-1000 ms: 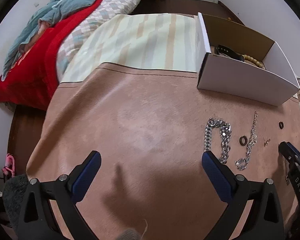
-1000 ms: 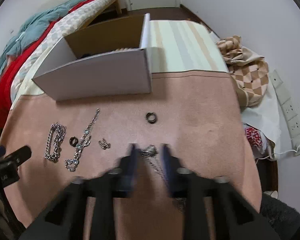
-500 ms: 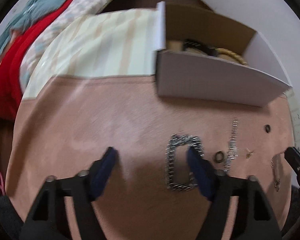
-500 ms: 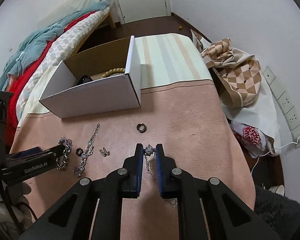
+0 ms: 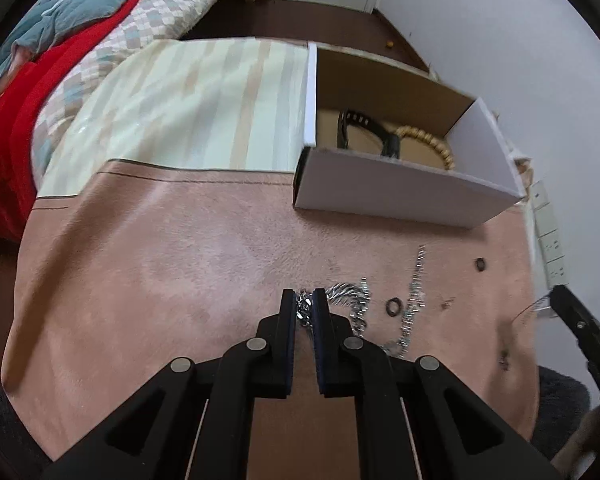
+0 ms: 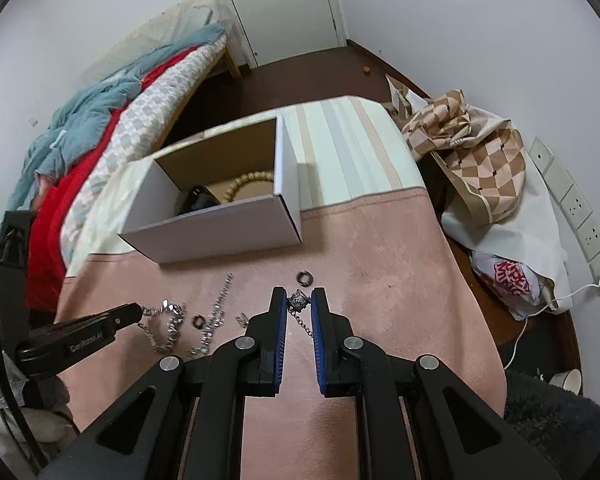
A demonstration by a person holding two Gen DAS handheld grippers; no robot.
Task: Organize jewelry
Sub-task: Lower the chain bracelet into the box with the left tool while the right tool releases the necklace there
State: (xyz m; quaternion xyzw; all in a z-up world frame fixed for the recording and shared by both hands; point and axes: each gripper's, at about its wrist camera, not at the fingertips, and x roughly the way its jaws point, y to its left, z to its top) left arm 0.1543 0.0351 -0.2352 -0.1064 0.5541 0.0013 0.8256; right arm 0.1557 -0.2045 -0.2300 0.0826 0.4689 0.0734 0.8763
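My left gripper is shut on one end of a thick silver chain bracelet that lies on the pink cloth; it also shows in the right wrist view. My right gripper is shut on a thin silver pendant necklace, lifted a little above the cloth. A white cardboard box stands beyond, holding a black watch and a wooden bead bracelet. A crystal chain, a dark ring, a second dark ring and a small earring lie on the cloth.
The pink cloth covers the near table part, a striped cloth the far part. A bed with red and teal blankets is at left. Checked fabric and bags and wall sockets are at right.
My left gripper moved right and forward to the thick chain and closed on it. My right gripper closed on the pendant necklace and rose with it.
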